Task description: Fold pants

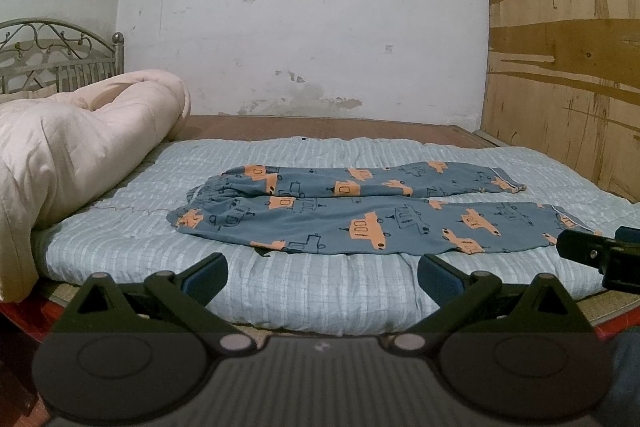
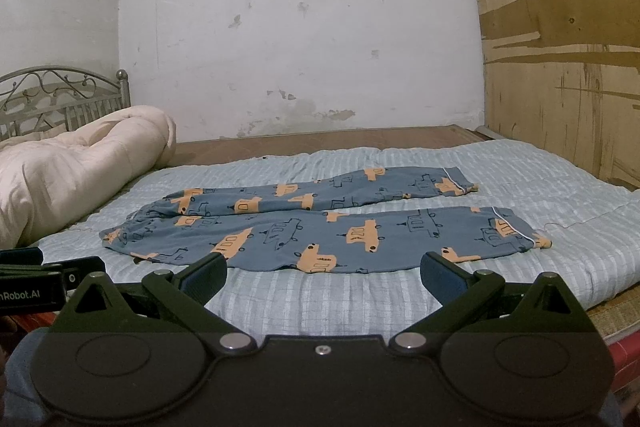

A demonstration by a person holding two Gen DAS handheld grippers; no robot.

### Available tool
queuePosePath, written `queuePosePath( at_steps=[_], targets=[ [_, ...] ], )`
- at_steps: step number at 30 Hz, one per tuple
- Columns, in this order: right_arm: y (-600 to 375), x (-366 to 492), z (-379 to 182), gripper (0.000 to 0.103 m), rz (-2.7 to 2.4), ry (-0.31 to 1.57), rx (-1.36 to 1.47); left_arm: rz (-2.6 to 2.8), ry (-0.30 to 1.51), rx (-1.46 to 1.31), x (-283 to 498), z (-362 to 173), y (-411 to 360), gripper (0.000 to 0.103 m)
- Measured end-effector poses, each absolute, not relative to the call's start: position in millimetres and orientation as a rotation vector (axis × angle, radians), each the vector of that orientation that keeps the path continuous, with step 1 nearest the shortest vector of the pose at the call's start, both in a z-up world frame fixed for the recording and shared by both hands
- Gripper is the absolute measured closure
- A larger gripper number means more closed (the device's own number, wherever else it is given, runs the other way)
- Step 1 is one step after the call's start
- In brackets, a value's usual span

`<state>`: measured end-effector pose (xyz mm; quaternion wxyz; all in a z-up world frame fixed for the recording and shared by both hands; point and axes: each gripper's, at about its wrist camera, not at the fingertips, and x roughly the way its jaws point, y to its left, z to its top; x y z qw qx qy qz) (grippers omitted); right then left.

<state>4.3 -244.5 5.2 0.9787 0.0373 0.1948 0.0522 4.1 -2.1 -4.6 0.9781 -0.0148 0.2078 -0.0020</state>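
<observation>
My left gripper [image 1: 322,277] and my right gripper [image 2: 324,277] both hover with fingers spread wide, holding nothing. The blue pants [image 1: 360,211] with orange cars lie flat and unfolded on the pale striped quilt [image 1: 320,291] just beyond my fingertips, waistband to my left, cuffs to my right. A rolled pink comforter [image 1: 80,139] sits far left.

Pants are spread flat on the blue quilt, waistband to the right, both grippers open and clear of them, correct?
Not quite: the pants' waistband lies to the left, cuffs to the right, as the right wrist view shows. They lie flat on the blue quilt, with left gripper and right gripper open, clear.
</observation>
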Motion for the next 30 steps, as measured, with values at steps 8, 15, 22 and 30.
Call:
queuePosePath(
  at_steps=[8, 15, 22, 30],
  targets=[
    [-244.3, 4.2, 4.6, 0.001, 0.104, 0.394, 0.075, -0.001, 0.423, -0.030, 3.8, -6.2, -1.7, 0.000],
    [-244.3, 4.3, 4.6, 0.001, 0.104, 0.395, 0.075, -0.002, 0.422, -0.029, 2.3, -8.1, -1.7, 0.000],
    [-244.3, 4.5, 4.5, 0.001, 0.104, 0.395, 0.075, -0.002, 0.421, -0.029, 2.9, -8.1, -1.7, 0.000],
    [-244.5, 5.0, 3.9, 0.001, 0.105, 0.396, 0.075, -0.005, 0.423, -0.027, 2.2, -8.6, -1.6, 0.000]
  ],
)
